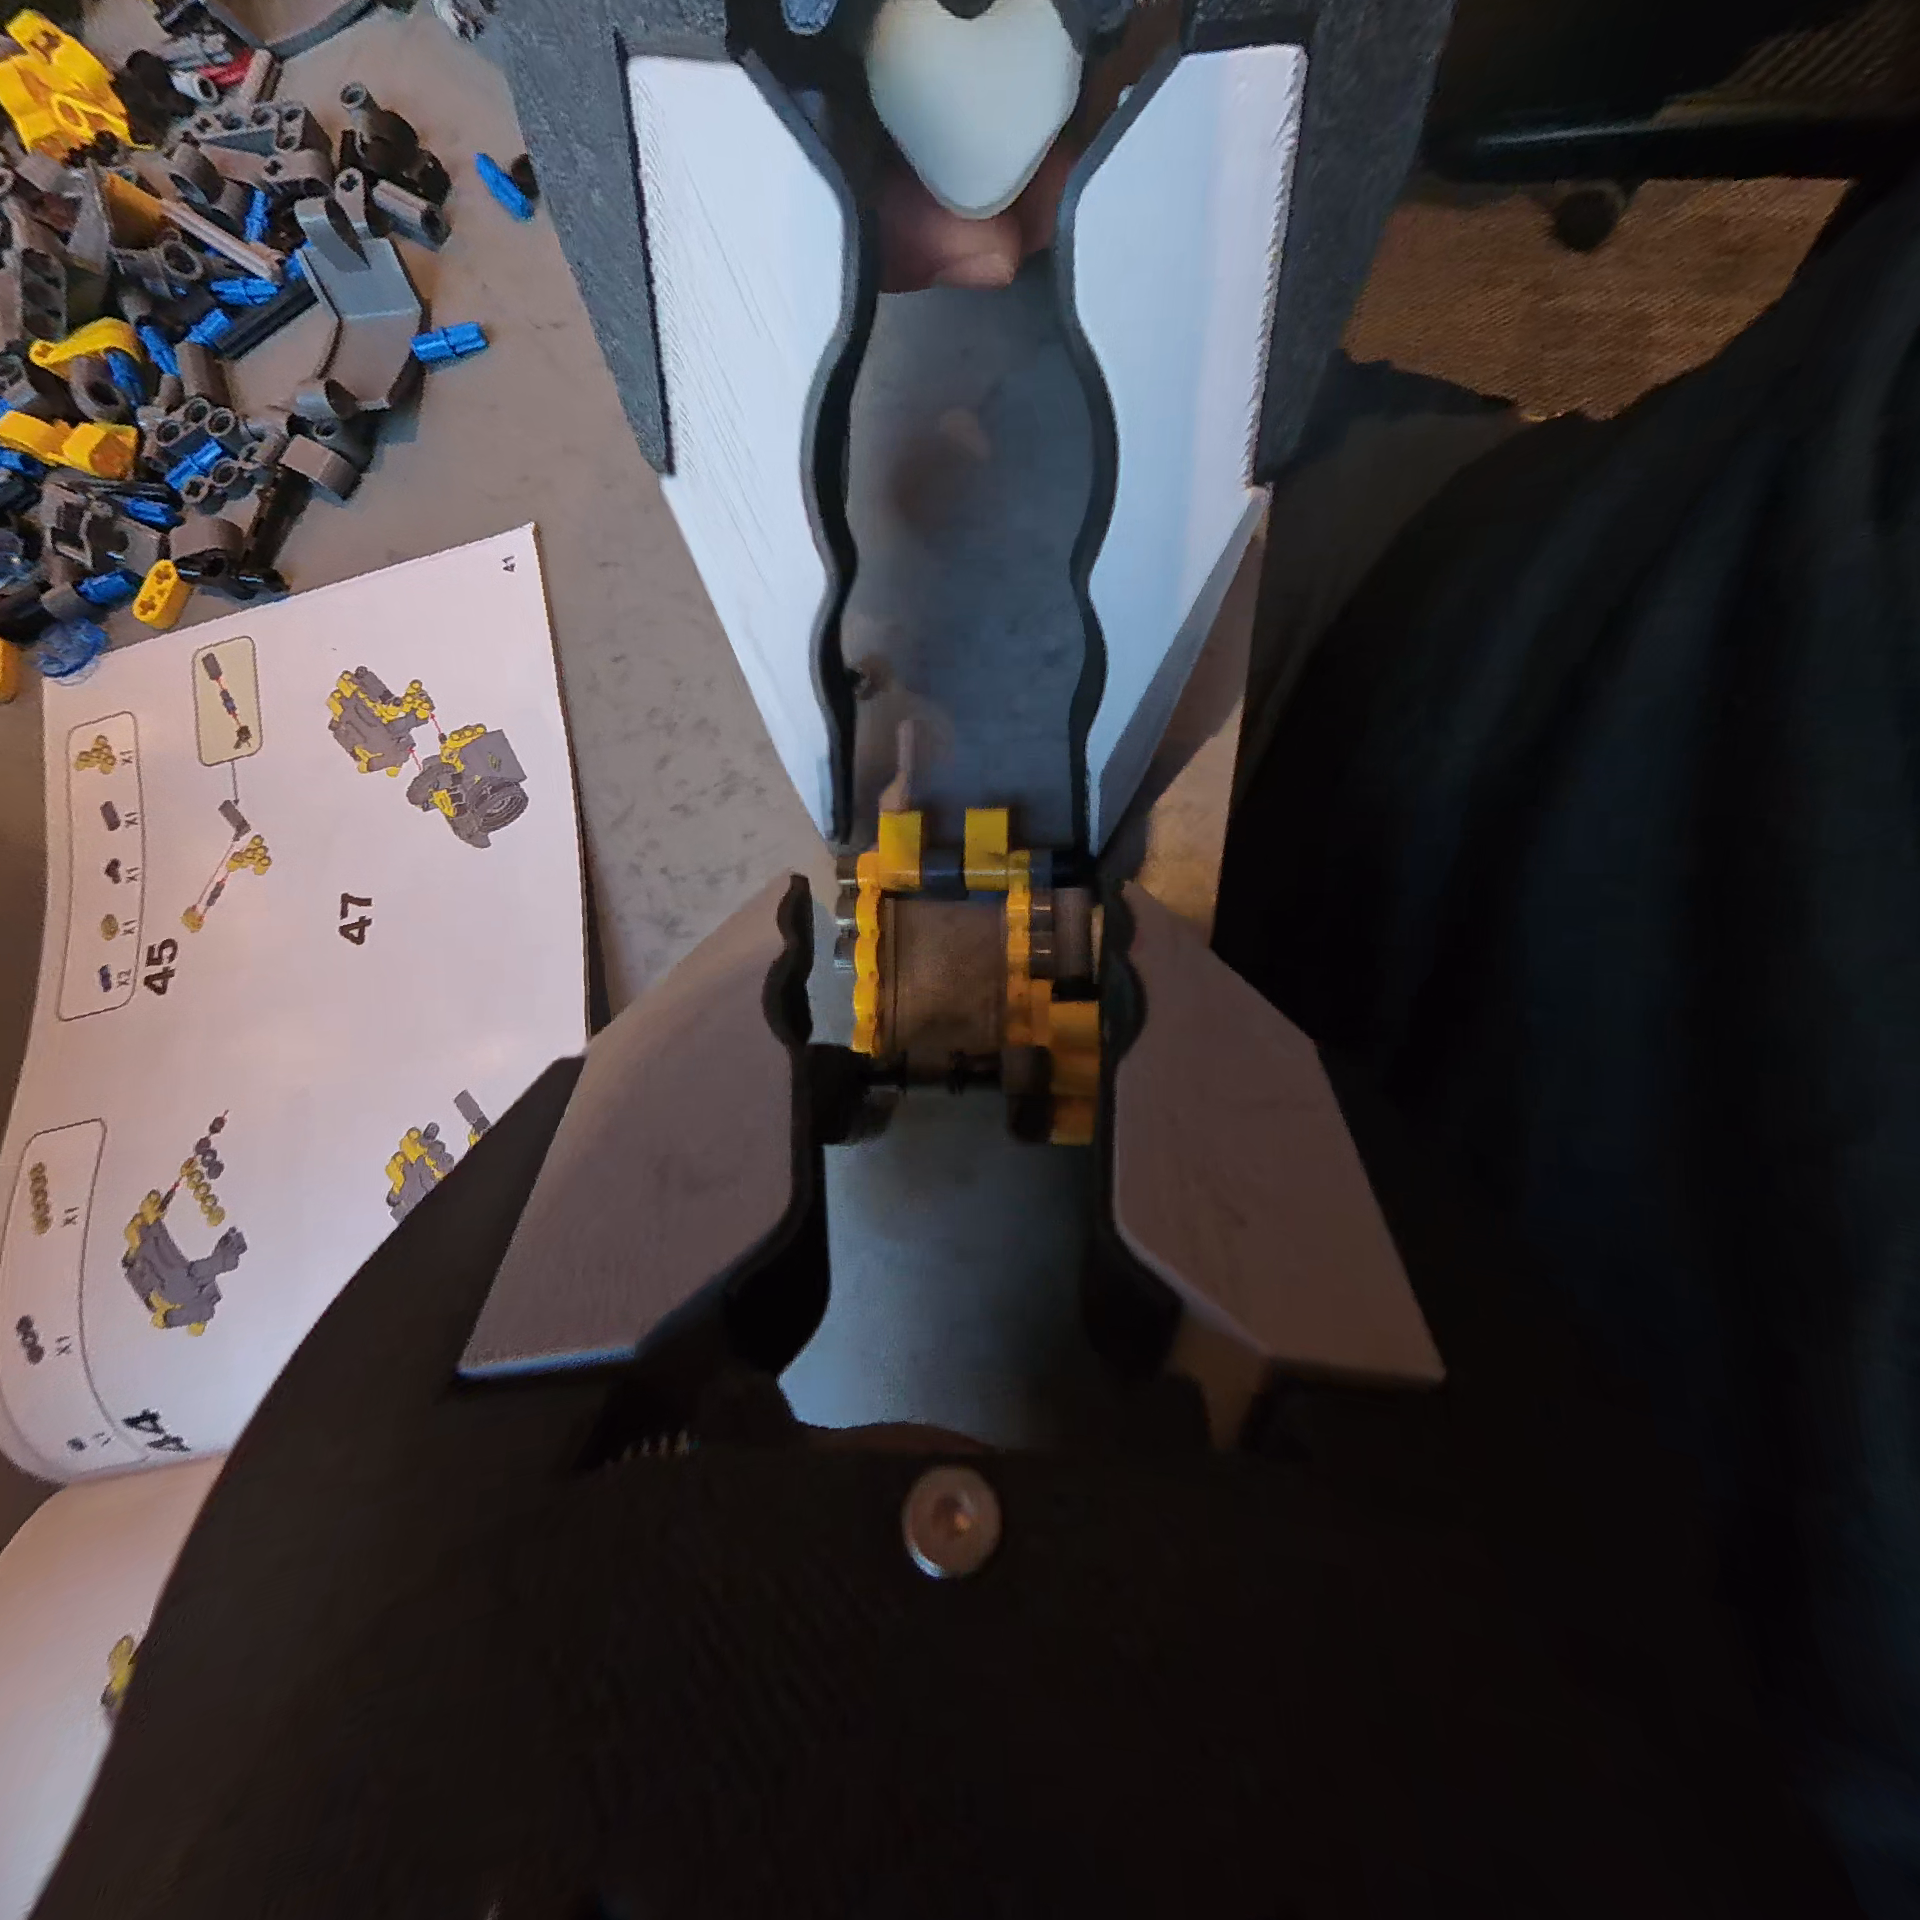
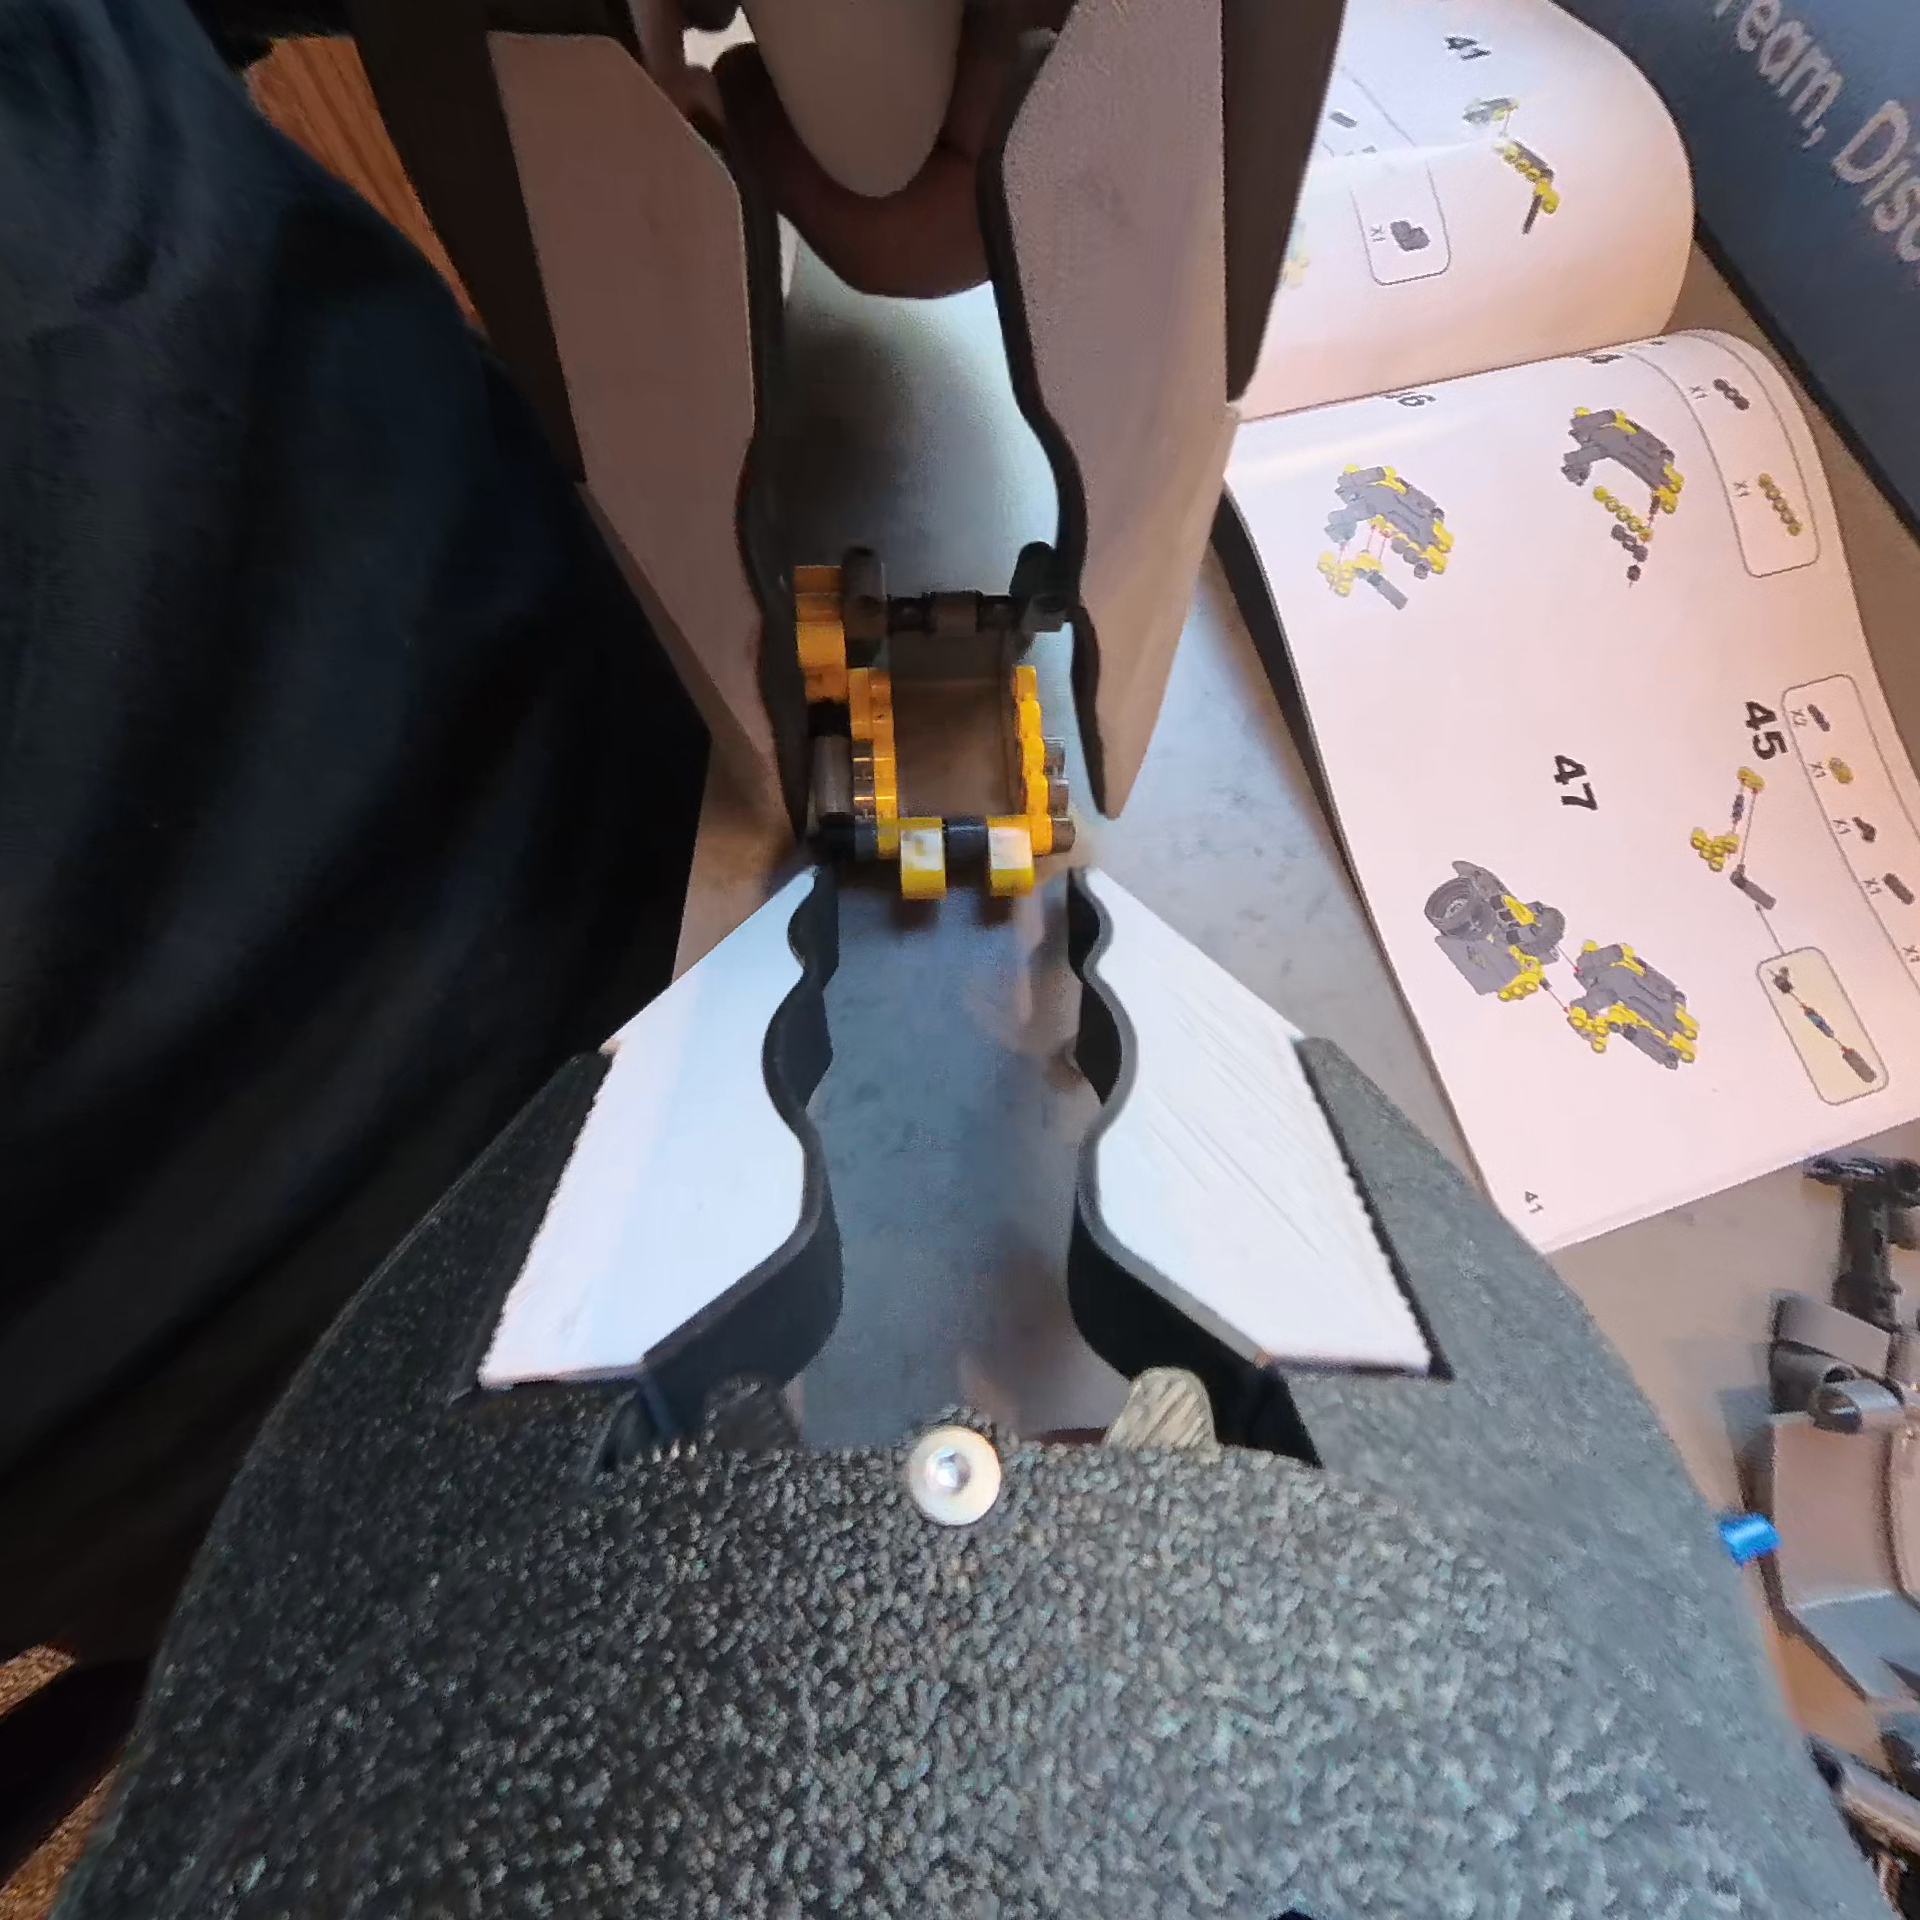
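Observation:
A small yellow and grey brick assembly (image 1: 951, 987) is clamped between the grey fingers of my left gripper (image 1: 956, 997), just above the grey table (image 1: 665, 727). My right gripper (image 2: 951, 894), with white fingers, faces it head-on. Its tips stand on either side of the assembly's two yellow lugs (image 2: 961, 857), apart from them, with the jaws open. In the left wrist view the right gripper (image 1: 966, 831) comes in from the top. In the right wrist view the left gripper (image 2: 925, 707) comes in from the top, holding the assembly (image 2: 935, 727).
An open instruction booklet (image 1: 312, 935) lies left of the grippers, and shows in the right wrist view (image 2: 1558, 779). A pile of loose blue, yellow and grey parts (image 1: 156, 312) lies beyond it. A person's dark clothing (image 1: 1558, 1039) is close on the other side. A dark box (image 2: 1829, 208) sits behind the booklet. Left and right tips are no more than a few centimetres apart.

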Tool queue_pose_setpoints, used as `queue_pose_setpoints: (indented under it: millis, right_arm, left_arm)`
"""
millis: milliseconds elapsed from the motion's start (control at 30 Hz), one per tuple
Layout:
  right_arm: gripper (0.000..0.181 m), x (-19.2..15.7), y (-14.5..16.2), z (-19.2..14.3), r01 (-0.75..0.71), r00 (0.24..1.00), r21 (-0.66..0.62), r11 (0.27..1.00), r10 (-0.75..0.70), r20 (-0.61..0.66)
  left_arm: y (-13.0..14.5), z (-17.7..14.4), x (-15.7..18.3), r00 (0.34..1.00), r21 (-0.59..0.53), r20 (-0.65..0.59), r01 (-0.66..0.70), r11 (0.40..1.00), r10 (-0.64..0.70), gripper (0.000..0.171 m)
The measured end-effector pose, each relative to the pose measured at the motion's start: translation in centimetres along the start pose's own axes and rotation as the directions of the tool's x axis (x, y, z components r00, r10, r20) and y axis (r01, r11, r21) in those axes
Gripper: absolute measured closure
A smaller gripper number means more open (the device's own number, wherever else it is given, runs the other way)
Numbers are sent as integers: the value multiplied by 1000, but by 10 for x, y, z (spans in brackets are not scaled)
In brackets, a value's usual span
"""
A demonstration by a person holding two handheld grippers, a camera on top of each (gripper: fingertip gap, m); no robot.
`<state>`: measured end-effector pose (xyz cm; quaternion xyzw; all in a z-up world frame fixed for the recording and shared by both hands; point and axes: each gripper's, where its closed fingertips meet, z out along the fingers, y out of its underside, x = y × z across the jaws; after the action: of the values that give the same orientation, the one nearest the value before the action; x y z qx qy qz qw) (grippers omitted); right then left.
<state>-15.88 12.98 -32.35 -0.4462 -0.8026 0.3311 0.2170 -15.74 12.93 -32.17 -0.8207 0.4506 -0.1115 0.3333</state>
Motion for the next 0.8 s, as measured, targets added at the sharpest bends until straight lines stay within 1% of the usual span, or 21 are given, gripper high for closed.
queue_pose_setpoints:
  millis: [67, 167, 333, 500, 633, 800]
  right_arm:
    - [138, 0, 1, -1, -8, 1000, -1, 1000, 8, 5]
    - [139, -2, 2, -1, -15, 1000, -4, 1000, 15, 21]
    - [142, -4, 1, 0, -7, 999, -11, 1000, 8, 41]
    - [139, -3, 1, 0, -15, 999, -8, 1000, 15, 31]
    - [141, -4, 0, 1, 12, 1000, -17, 1000, -11, 29]
    - [141, -5, -1, 1, 17, 1000, -21, 1000, -17, 26]
  left_arm:
    - [1, 0, 2, 1000, -5, -11, 5, 1000, -5, 123]
    - [1, 0, 2, 1000, -12, -6, 12, 1000, -12, 125]
    - [-1, 2, 4, 1000, -5, -28, 9, 1000, -9, 126]
    - [0, 2, 5, 999, -14, -40, -8, 1000, 8, 125]
    - [0, 2, 5, 997, -5, -77, 1, 1000, -2, 125]
    - [0, 3, 5, 996, -3, -89, -6, 1000, 6, 125]
